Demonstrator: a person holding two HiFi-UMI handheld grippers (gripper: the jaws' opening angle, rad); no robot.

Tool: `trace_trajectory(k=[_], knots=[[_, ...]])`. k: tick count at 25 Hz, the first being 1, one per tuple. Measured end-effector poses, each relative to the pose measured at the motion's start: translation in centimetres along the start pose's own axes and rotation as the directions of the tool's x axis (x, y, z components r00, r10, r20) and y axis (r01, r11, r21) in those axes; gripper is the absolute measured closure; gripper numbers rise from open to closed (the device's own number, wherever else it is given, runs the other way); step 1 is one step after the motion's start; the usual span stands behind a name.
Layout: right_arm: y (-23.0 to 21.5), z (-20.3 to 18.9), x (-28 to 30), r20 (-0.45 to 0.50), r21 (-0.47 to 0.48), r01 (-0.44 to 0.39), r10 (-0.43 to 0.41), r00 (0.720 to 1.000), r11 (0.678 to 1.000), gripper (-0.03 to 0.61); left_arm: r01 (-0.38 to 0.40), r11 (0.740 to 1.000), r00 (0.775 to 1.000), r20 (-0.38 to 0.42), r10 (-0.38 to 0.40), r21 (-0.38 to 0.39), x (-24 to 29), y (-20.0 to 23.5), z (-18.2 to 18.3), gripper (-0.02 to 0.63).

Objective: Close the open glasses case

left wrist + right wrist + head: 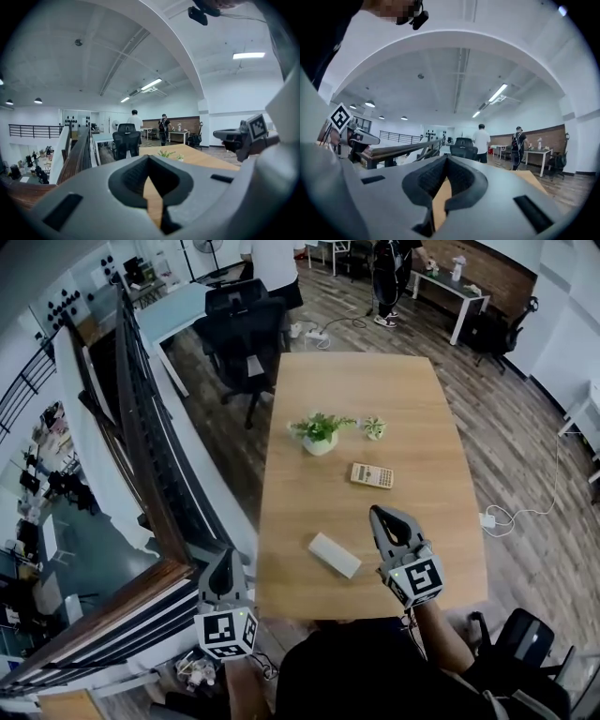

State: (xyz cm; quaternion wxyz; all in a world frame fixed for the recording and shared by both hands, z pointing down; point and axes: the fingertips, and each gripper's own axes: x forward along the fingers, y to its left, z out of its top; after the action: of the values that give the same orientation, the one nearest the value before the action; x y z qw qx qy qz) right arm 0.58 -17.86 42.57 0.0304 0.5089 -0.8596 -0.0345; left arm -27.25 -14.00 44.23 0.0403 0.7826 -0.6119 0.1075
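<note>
A white oblong glasses case [335, 555] lies flat on the wooden table [412, 427] near its front edge; from here I cannot tell whether its lid is up. My right gripper [380, 515] hovers just right of the case, jaws together, holding nothing. My left gripper [223, 559] hangs off the table's left edge, beside the railing, also shut and empty. Neither gripper view shows the case. In the left gripper view the left gripper [149, 161] points level across the room; the right gripper [446, 159] does the same.
A calculator [371, 475] lies mid-table, with a potted plant [320, 431] and a smaller plant [374, 427] beyond it. A wooden railing [141, 427] runs along the left. Black office chairs [246, 334] stand at the far end, where two people stand. A cable with a plug [491, 519] lies on the floor to the right.
</note>
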Motion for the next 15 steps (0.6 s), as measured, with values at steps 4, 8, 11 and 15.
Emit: trace_trajectory(k=[4, 8, 11, 15], knots=[[-2.0, 1.8, -1.9, 0.084, -0.037, 0.082, -0.079, 0.993, 0.996, 0.565, 0.002, 1.000, 1.000, 0.001, -0.002, 0.002, 0.1, 0.0, 0.1, 0.615], [-2.8, 1.9, -2.7, 0.093, -0.009, 0.115, -0.113, 0.989, 0.993, 0.565, 0.006, 1.000, 1.000, -0.004, -0.006, 0.018, 0.3, -0.3, 0.2, 0.616], [-2.5, 2.6, -2.9, 0.138, -0.024, 0.098, -0.093, 0.986, 0.995, 0.565, -0.019, 0.999, 1.000, -0.017, 0.020, 0.044, 0.3, 0.4, 0.0, 0.617], [-2.7, 3.0, -3.2, 0.157, -0.034, 0.098, -0.091, 0.983, 0.995, 0.565, -0.043, 0.999, 0.999, -0.013, 0.043, 0.034, 0.3, 1.8, 0.3, 0.615]])
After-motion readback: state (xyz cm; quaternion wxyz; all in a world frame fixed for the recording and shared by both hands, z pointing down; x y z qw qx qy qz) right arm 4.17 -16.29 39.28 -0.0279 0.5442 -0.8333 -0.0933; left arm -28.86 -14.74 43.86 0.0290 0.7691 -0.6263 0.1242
